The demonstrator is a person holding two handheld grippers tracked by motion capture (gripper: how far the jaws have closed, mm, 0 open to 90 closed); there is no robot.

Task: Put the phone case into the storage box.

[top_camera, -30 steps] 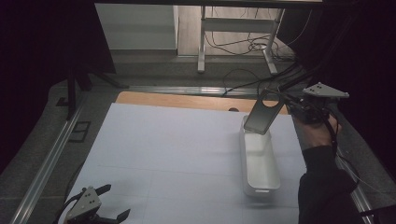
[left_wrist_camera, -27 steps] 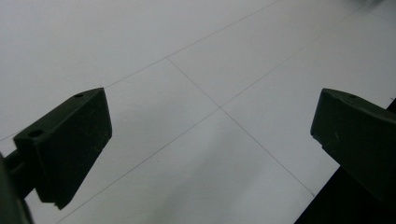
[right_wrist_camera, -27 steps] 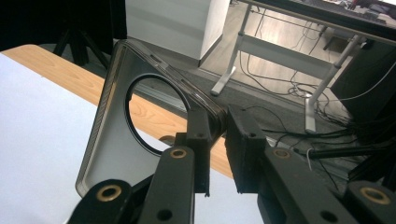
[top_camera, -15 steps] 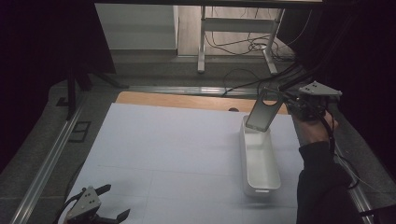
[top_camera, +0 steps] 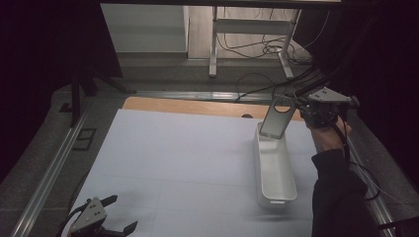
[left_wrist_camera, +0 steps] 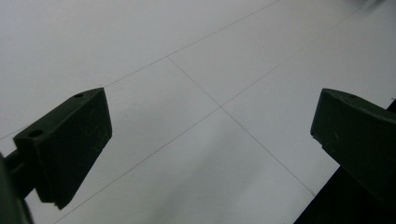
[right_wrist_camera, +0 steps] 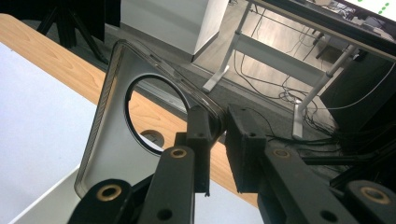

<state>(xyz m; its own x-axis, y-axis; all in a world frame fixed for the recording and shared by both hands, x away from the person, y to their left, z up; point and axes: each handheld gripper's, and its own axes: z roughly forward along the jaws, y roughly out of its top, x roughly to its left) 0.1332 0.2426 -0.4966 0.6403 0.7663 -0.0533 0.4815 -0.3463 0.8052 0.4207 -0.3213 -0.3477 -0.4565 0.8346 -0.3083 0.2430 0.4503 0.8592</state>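
Jaws of the right gripper point(right_wrist_camera: 217, 135) are clamped on one corner of a clear grey lid point(right_wrist_camera: 112, 149) with a round hole near its held end. In the high view this lid point(top_camera: 276, 118) hangs tilted from the right gripper point(top_camera: 302, 109), its lower edge just over the far end of the white bin point(top_camera: 291, 190).

That bin is a long narrow tub whose long axis runs near to far on the right side of the surface point(top_camera: 173, 158). The lid's long axis slopes down toward it, so the coming move looks like a matter of laying the lid flat along the bin's length, which means bringing it toward the near side and levelling it. The right hand is plainly the one placed for that.

Left gripper point(top_camera: 96, 222) sits at the near left corner, well apart from the bin, its jaws spread wide over bare surface point(left_wrist_camera: 210, 60) with nothing between them.

Room is ample to the left of the bin; the surface's right edge and the person's sleeve point(top_camera: 338, 197) crowd its right side.
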